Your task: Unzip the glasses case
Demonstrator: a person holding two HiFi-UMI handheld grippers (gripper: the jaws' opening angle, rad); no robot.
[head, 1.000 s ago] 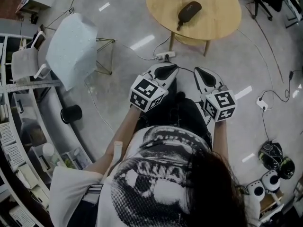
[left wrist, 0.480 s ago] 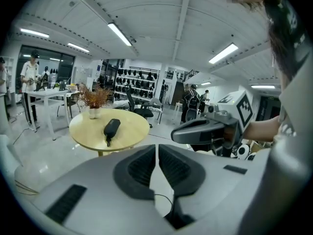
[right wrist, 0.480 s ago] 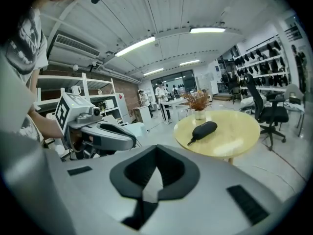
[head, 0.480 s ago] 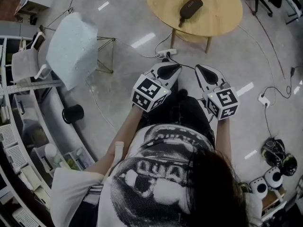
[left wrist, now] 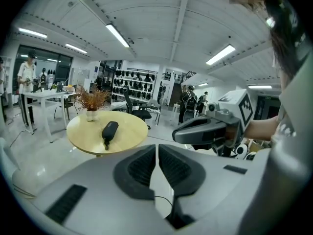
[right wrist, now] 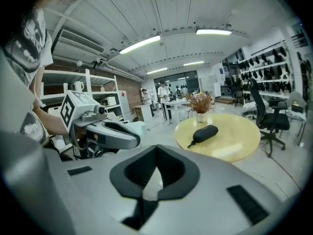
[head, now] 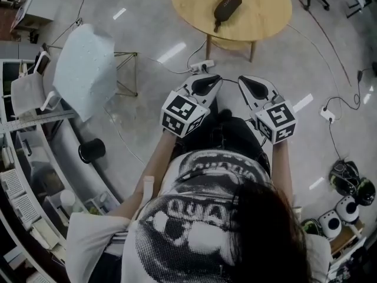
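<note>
The glossy grey floor (head: 147,52) fills most of the head view; on it, at the top of the frame, stands the round pale wooden table (head: 265,19). Compared with a second ago, the table sits a little further up and to the left in that view, and the tilted white panel (head: 85,66) at the left has slid up with it. Below, the person (head: 194,217) in a printed white T-shirt holds both tools out side by side over dark trousers, much where they were before and well apart from the table. The left gripper (head: 207,81) has its dark pads pressed together with nothing between them, as its own view shows (left wrist: 157,148). The right gripper (head: 250,84) is likewise fully closed and empty (right wrist: 156,154); its marker cube sits a touch higher in the head view than earlier. The dark oblong glasses case (head: 227,6) lies on the tabletop, untouched, with a thin strap trailing from its near end. Both gripper views show it ahead of the jaws (left wrist: 109,130) (right wrist: 205,132), near a small vase of dried stems (left wrist: 91,112). A white power strip (head: 201,66) lies on the floor between the table and the grippers.
</note>
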